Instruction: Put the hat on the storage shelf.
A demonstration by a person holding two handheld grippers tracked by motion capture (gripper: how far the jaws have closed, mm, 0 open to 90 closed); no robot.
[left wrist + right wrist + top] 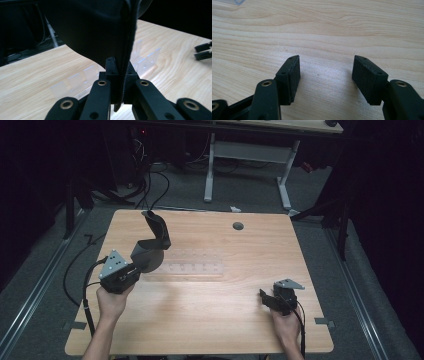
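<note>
A black, flexible sheet (pixel 156 239), thin like a strip of fabric or rubber, curls up above the left half of the wooden table (pixel 225 320). My left gripper (pixel 141 264) is shut on its lower end. In the left gripper view the sheet's (pixel 95 30) edge is pinched between the jaws of that gripper (pixel 121 68) and rises out of the top of the picture. A clear plastic rack (pixel 192 268) with upright dividers lies on the table just past the sheet. My right gripper (pixel 264 298) rests low at the front right, open, with bare wood between the pads (pixel 325 72).
A round cable hole (pixel 238 226) sits near the table's far edge. A white desk frame (pixel 247 155) and cables (pixel 150 185) stand on the floor beyond the table. From the left gripper view, the right gripper's jaws (pixel 203 51) show far off beside the clear rack (pixel 147 58).
</note>
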